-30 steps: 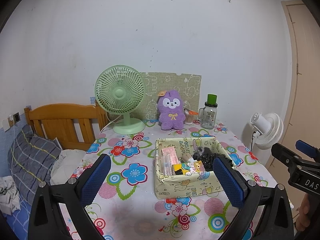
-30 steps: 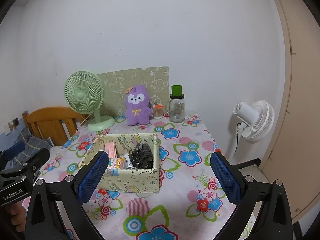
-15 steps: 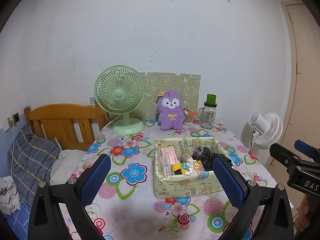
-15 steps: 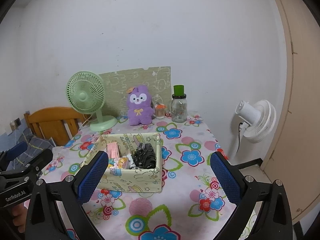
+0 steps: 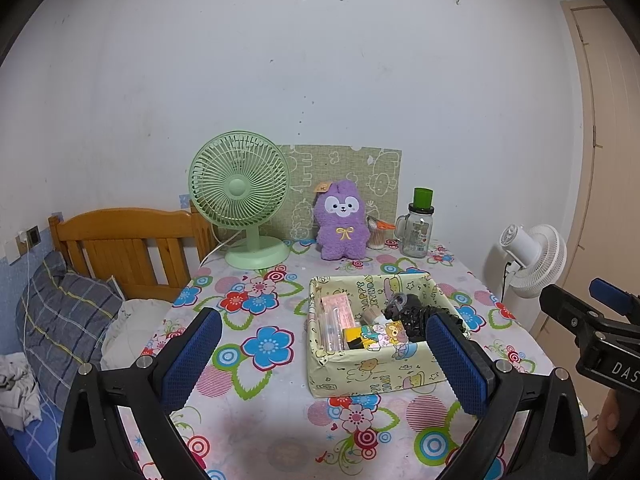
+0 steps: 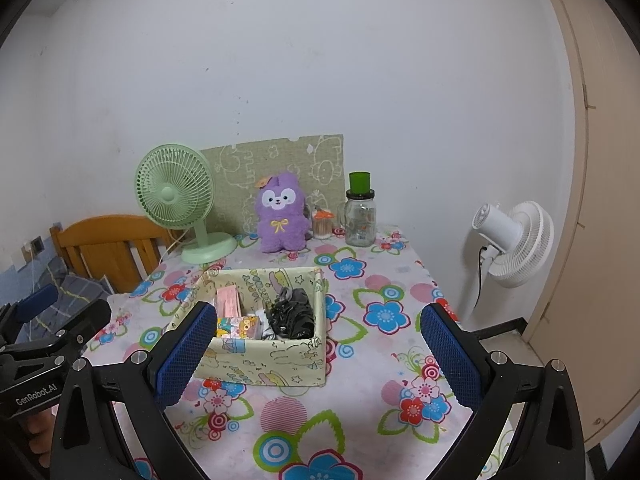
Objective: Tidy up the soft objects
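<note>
Hovering wide apart, empty: left claw (image 5: 320, 358), right claw (image 6: 318, 354); fuzzy purple plush (image 5: 343, 220) behind rectangular paper-wrapped box (image 5: 372, 372).

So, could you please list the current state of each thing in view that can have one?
Left gripper: open, empty.
Right gripper: open, empty.
Purple plush: upright, on the table by the wall.
Storage box: open-topped, holding items.
Green fan: upright; running or not, cannot tell.
Glass jar: upright, green cup on top.
</note>
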